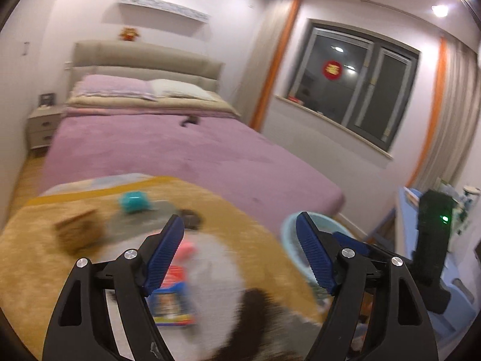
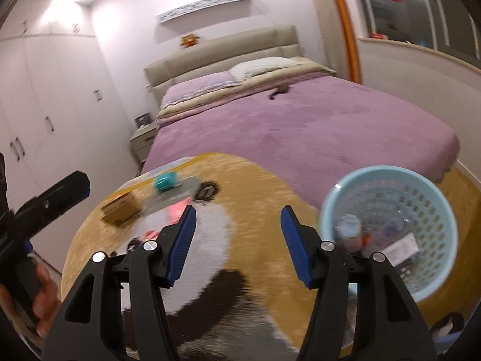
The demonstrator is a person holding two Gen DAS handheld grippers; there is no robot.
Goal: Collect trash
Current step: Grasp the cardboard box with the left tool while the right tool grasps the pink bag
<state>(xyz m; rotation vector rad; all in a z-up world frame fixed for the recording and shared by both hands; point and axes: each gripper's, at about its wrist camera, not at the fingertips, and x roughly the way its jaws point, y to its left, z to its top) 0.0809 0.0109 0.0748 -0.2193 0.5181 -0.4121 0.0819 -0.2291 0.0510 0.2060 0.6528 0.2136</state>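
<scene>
A: Beyond the rug lies the bed (image 1: 168, 150), rectangular, under a matte purple cover. What sits nearer?

B: A round plush rug (image 2: 255, 210), ochre with white and brown patches. Off its right edge stands a pale blue perforated plastic basket (image 2: 421, 198) holding blurred litter.

A: And the trash?

B: Near the rug's far edge: a cardboard box (image 2: 121, 209), a teal rounded piece (image 2: 165, 180), a pink scrap (image 2: 177, 207).

A: Grippers?

B: Left gripper (image 1: 240, 249) and right gripper (image 2: 237, 240), ribbed blue pads, both spread apart and empty.
</scene>
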